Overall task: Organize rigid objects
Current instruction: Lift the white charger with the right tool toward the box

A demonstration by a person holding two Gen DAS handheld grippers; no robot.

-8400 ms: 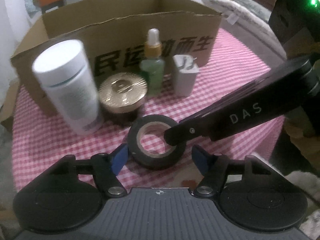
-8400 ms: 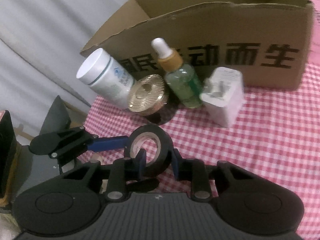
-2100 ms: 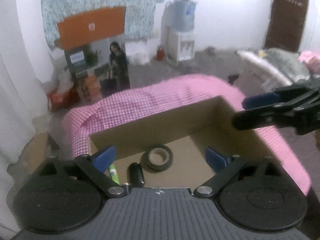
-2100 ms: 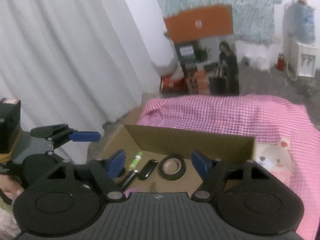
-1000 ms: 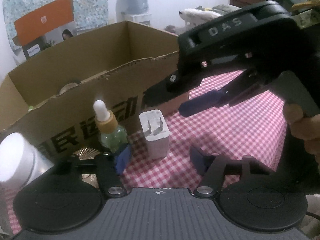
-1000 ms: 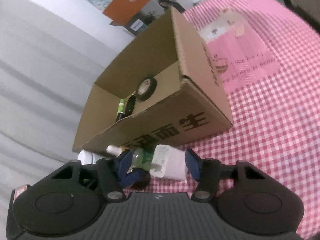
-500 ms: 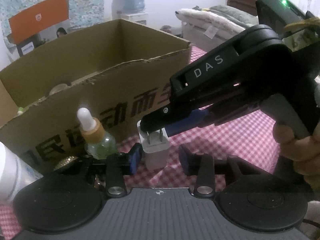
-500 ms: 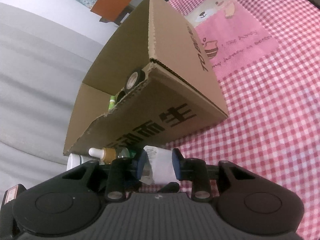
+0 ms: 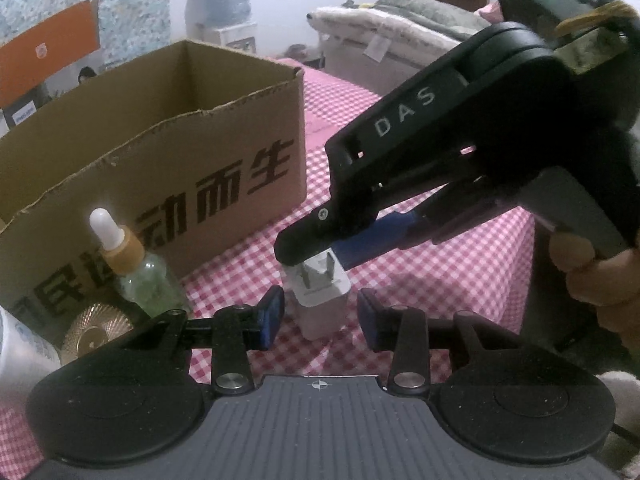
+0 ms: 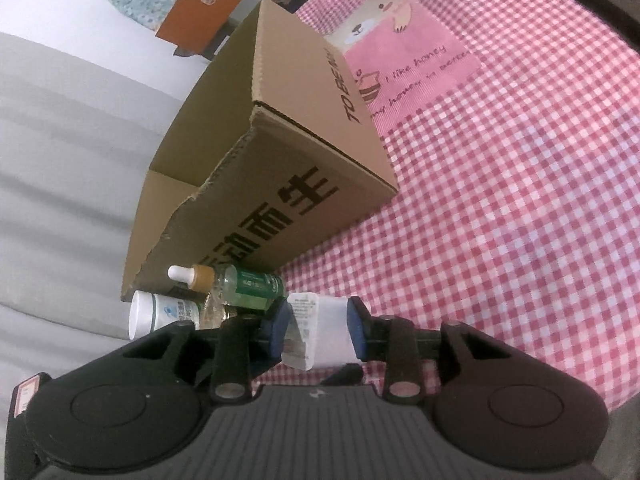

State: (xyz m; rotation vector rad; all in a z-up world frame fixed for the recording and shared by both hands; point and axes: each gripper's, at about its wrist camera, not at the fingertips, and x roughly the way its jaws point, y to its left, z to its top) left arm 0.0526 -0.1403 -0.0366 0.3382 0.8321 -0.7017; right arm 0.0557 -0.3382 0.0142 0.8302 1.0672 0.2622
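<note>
A white charger plug stands prongs-up on the pink checked cloth, in front of the cardboard box. My right gripper comes in from the right of the left wrist view and grips the plug near its top, blue pads pressed on both sides, though its jaws are opening slightly. My left gripper straddles the plug's lower body; its pads stand narrowly apart from it, not touching.
Left of the plug stand a green dropper bottle, a gold-lidded jar and a white bottle. The box is open-topped. A hand holds the right gripper. A pink bear-print patch lies beyond the box.
Both grippers came down from the box to the charger plug. The right jaws closed onto it; the left jaws narrowed around it and moved closer.
</note>
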